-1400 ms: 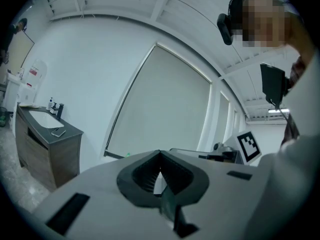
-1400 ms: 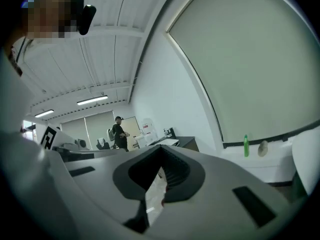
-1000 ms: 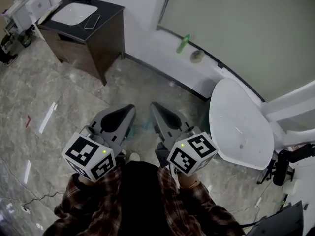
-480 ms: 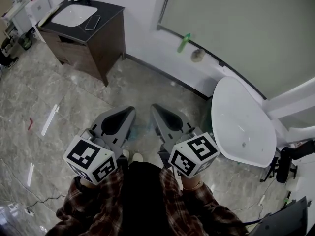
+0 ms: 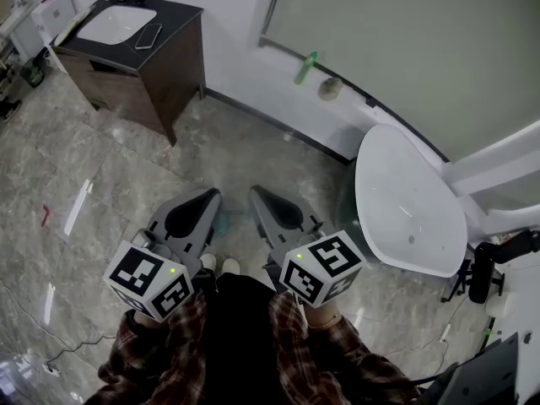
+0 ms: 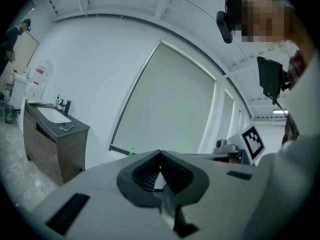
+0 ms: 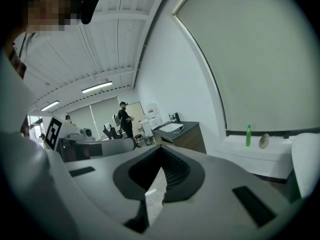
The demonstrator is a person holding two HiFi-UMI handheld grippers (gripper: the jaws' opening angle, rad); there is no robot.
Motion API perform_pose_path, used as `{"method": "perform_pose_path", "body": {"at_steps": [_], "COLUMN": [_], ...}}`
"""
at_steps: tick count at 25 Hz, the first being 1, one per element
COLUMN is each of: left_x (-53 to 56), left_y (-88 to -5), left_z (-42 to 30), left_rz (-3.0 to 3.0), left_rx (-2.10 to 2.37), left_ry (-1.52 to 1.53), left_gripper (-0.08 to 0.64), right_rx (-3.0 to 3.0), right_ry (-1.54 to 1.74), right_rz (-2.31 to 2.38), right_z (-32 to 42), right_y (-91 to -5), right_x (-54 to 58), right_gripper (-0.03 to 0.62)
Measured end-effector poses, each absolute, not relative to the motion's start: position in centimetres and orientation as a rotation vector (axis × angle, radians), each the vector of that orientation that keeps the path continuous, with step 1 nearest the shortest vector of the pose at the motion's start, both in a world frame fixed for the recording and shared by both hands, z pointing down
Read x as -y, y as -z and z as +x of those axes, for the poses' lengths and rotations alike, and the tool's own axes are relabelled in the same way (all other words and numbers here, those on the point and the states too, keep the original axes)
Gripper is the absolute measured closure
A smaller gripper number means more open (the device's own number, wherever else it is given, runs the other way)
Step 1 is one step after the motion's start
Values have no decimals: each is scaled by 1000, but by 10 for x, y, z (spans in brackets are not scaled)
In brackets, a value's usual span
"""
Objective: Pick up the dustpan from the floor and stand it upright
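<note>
I see no dustpan that I can tell for sure. A small teal patch (image 5: 221, 223) shows on the floor between my two grippers, mostly hidden by them. In the head view my left gripper (image 5: 210, 194) and right gripper (image 5: 255, 192) are held side by side in front of my chest, above the marble floor. Each one's jaws meet at the tip with nothing between them, as the left gripper (image 6: 160, 153) and the right gripper (image 7: 161, 148) show in their own views. My shoes' toes (image 5: 218, 265) peek out below them.
A dark wooden vanity (image 5: 139, 66) with a white basin and a phone (image 5: 148, 35) stands at the far left. A white bathtub (image 5: 405, 201) fills the right. On the window ledge sit a green bottle (image 5: 304, 67) and a round object (image 5: 330, 88). A person (image 7: 123, 119) stands far off.
The head view has swung slightly, so the room sits a bit to the left and higher. The right gripper has dipped a little. Both grippers stay shut and empty.
</note>
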State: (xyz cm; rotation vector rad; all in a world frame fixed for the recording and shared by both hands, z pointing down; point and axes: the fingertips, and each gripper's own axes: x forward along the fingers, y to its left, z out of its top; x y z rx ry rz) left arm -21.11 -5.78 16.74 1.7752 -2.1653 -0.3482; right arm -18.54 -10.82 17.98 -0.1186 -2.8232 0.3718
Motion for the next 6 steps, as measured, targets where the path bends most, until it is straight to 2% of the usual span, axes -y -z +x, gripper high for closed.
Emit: {"method": "perform_pose_path", "body": {"at_steps": [6], "left_x": [35], "left_y": [-169], "left_z": [-219], "left_rz": [1716], "left_rx": [2221], "left_ry": [319], "left_gripper": [551], "right_rx": [2785], "right_ry": [-426], "right_rz": [-168], "right_z": [-196], "right_y": [-192], "right_x": [95], "right_gripper": [581]}}
